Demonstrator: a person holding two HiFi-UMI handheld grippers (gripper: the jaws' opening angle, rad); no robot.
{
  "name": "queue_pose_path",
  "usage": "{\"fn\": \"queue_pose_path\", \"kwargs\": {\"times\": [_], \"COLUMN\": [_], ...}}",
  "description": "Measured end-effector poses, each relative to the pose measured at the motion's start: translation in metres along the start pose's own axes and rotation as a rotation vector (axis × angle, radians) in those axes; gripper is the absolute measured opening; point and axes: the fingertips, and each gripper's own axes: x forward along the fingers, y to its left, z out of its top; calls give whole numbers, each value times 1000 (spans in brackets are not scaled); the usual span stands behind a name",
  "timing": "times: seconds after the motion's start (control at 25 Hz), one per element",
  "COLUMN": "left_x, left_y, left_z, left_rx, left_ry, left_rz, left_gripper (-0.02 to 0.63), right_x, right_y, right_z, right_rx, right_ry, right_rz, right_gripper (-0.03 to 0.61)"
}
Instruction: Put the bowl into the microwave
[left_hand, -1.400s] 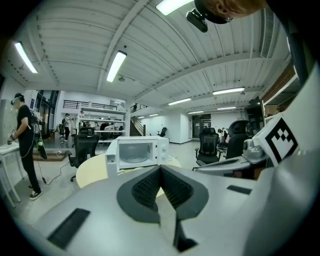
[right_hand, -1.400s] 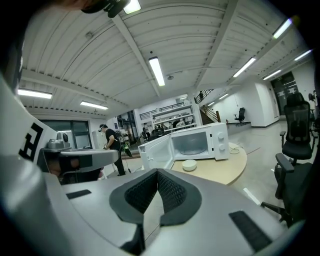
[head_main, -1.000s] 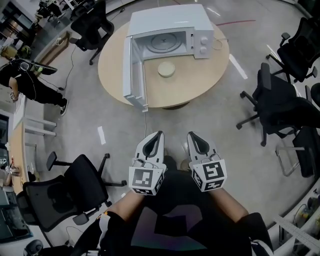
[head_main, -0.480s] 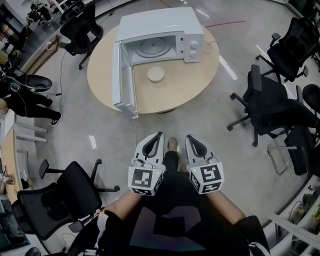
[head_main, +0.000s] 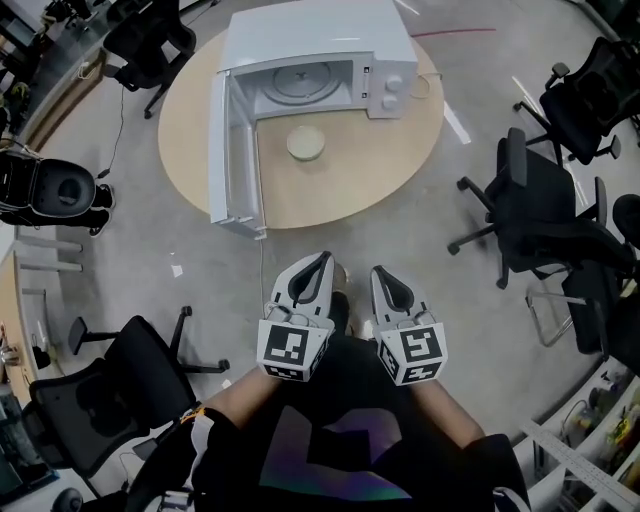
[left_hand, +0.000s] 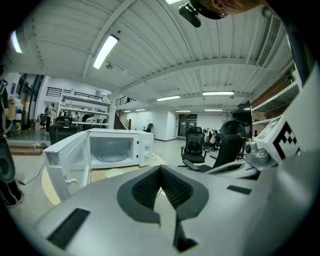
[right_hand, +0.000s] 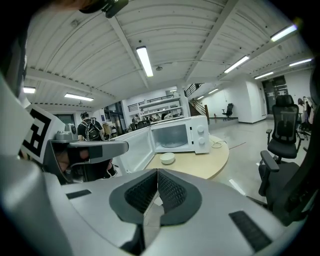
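Both closed & empty, left gripper (head_main: 318, 264), right gripper (head_main: 384, 274): we're well apart from round cream bowl (head_main: 306, 142) by door-open white microwave (head_main: 312, 48).

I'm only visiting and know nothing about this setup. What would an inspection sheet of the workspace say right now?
Surface: round wooden table, mostly bare.
Job's things: white microwave on the table, its door swung wide open, only the turntable inside; pale bowl on the table just in front of the opening.
Clutter: nothing seen.
Grippers: left tongs and right tongs both shut, empty, held side by side short of the table.
Cables: looped cord on the table beside the microwave.
Surroundings: black office chairs around the table, on a grey floor.
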Motion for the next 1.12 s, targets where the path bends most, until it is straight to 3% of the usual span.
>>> {"fn": "queue_pose_path", "kwargs": {"times": [0.56,0.84,1.12], "left_x": [82,114,129], "left_y": [65,74,91], "left_z": [26,28,31], "left_rx": [-44,-99,-97], "left_ry": [-12,-18,-22], "left_rz": [-4,-49,-58], "left_gripper": [46,46,46], "right_x": [81,101,121], "right_y": [-39,-56,-60], "right_z": [38,47,61], "right_rx": [-17,-66,-113], "right_ry": [61,113,127], "right_rz": [-22,-46,-56], "right_gripper": [17,17,17]}}
